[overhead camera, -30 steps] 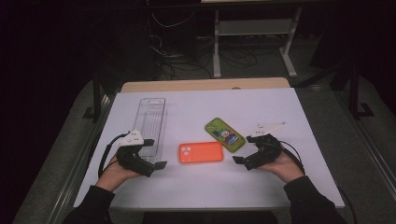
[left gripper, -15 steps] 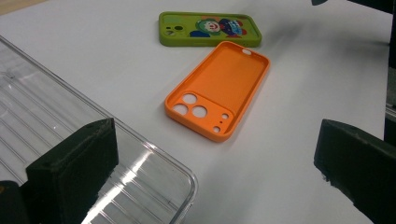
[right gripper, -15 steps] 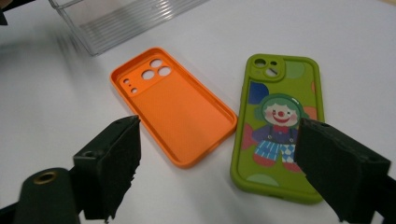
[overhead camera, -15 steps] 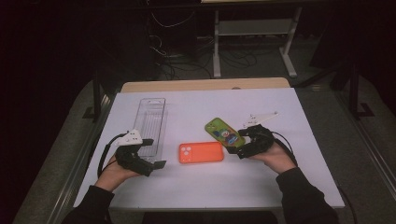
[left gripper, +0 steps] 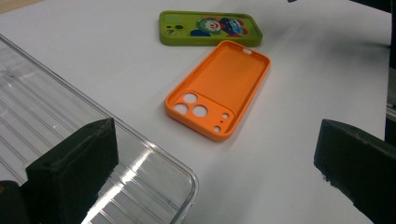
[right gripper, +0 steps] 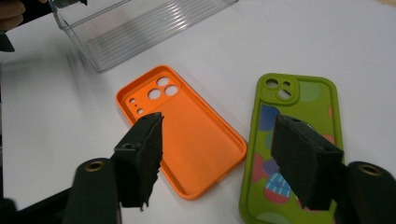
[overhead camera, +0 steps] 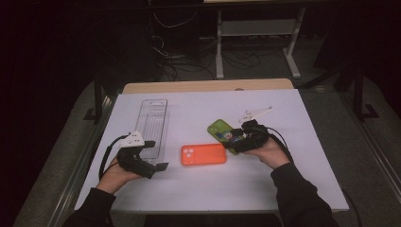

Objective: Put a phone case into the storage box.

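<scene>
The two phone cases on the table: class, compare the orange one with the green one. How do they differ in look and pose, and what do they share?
The orange case is plain, one colour; the green case bears a colourful cartoon print. The orange case lies hollow side up, showing its inside; the green case lies printed back up. In the high view the orange case lies crosswise, the green one slanted. Both lie flat on the white table, have camera cutouts and look alike in size.

On the white-topped bench [overhead camera: 198, 198] a clear ribbed plastic tray [overhead camera: 153, 126] lies at the left. To its right, nearer the person, lies an orange silicone phone case [overhead camera: 204, 154] with its hollow side up. Just behind and right of that case lies a green cartoon-printed phone case [overhead camera: 220, 129], close beside it. The left tongs [overhead camera: 150, 166] rest at the tray's near end; the right tongs [overhead camera: 232, 140] sit over the green case's near end.
</scene>
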A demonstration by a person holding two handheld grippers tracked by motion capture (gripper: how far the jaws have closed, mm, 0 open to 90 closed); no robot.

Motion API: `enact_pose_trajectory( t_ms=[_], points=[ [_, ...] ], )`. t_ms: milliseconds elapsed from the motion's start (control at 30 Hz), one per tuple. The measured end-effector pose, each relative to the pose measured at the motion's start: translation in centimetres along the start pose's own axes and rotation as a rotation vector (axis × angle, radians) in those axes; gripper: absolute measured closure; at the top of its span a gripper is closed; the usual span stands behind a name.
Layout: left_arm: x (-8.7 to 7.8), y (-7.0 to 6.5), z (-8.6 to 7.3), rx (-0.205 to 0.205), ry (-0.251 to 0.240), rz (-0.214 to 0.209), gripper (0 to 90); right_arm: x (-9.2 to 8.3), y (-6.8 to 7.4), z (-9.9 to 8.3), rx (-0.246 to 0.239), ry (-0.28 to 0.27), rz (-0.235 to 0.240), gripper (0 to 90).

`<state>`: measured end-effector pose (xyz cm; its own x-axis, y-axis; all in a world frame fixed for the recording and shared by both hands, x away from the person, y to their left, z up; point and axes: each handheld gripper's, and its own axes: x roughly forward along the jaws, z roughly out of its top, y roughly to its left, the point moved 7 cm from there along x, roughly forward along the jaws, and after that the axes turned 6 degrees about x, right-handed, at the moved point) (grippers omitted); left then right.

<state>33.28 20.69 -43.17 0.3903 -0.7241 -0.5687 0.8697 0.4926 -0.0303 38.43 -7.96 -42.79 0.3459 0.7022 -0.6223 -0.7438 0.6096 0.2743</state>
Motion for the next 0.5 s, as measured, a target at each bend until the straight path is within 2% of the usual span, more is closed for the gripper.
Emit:
enact_pose_trajectory(
  t_ms=[133, 233, 300, 500],
  points=[
    [0.0, 0.0, 0.0, 0.003, 0.004, -0.001, 0.0, 0.4, 0.1, 0.4, -0.004, 0.005, 0.009, 39.5],
    [0.0, 0.0, 0.0, 0.002, 0.001, -0.002, 0.0, 0.9, 0.2, 1.0, -0.008, 0.0, 0.027, 44.7],
    [0.0, 0.0, 0.0, 0.002, 0.001, -0.002, 0.0, 1.1, 0.3, 1.2, 0.012, 0.009, 0.037, 48.3],
    [-0.1, 0.0, 0.0, 0.002, -0.003, 0.0, 0.0, 2.0, 0.5, 1.6, 0.001, 0.022, 0.058, 57.9]
  ],
)
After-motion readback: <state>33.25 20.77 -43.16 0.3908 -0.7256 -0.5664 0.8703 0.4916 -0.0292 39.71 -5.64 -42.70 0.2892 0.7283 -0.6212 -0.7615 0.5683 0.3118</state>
